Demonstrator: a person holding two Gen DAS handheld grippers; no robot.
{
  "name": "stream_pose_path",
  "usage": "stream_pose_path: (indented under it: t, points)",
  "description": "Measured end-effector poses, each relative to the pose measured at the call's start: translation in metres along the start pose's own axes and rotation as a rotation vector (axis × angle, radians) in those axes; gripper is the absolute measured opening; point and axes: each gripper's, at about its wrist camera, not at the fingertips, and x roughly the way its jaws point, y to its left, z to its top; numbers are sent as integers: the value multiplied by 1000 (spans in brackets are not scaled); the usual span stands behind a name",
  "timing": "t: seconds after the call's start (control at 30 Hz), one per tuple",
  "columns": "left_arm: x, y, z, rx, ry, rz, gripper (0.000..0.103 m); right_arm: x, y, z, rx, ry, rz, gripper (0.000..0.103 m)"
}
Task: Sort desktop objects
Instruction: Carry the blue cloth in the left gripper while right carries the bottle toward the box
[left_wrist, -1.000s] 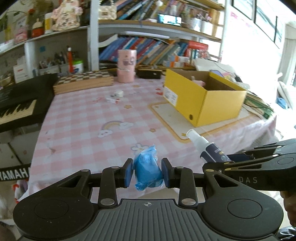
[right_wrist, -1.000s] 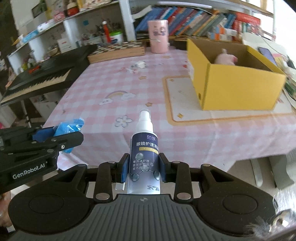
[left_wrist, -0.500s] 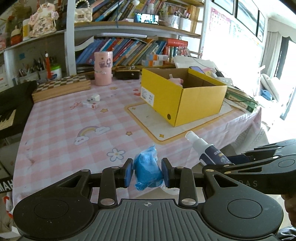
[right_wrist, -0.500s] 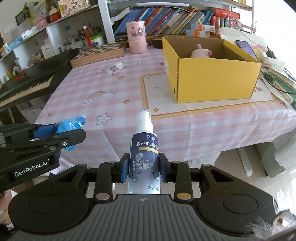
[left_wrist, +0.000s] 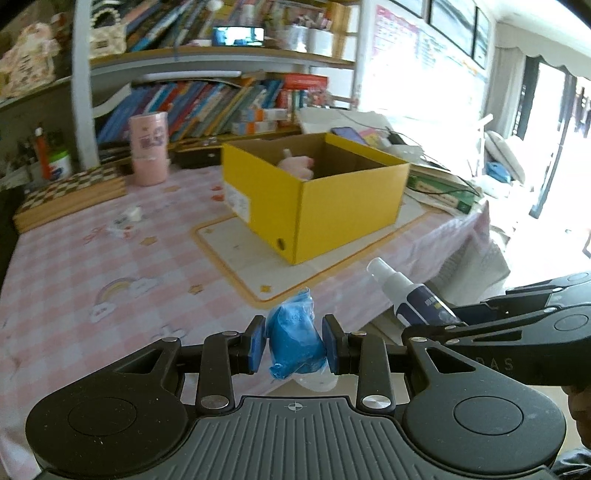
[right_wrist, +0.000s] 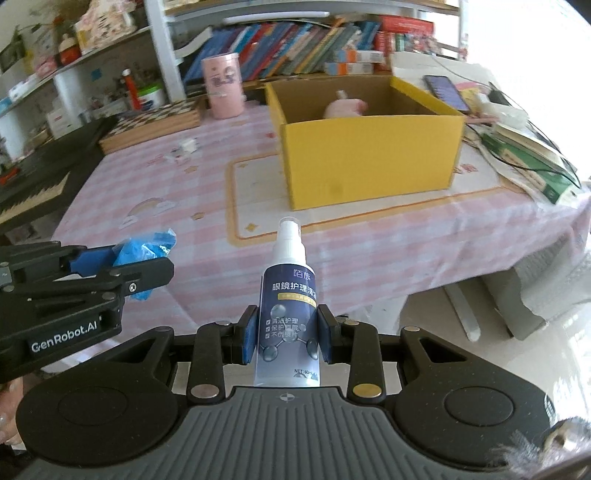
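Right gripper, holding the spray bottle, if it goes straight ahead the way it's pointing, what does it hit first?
Probably the pink checked tablecloth at the near table edge, just short of the yellow box; depth is unclear.

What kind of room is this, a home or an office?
Most likely a home study or a child's room: crowded shelves of colourful books, a table under a pink checked cartoon tablecloth, and a black keyboard piano beside it.

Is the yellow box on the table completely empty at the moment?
No, a pink object lies inside the open yellow box.
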Motion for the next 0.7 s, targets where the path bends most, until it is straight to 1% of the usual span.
stream_pose_path:
  t: [0.3, 0.7]
  points:
    - [24, -20, 18, 30, 11, -24, 31, 6, -31, 12, 33, 3, -16, 30]
    - [66, -52, 46, 24, 13, -21, 31, 23, -79, 43, 1, 17, -3, 30]
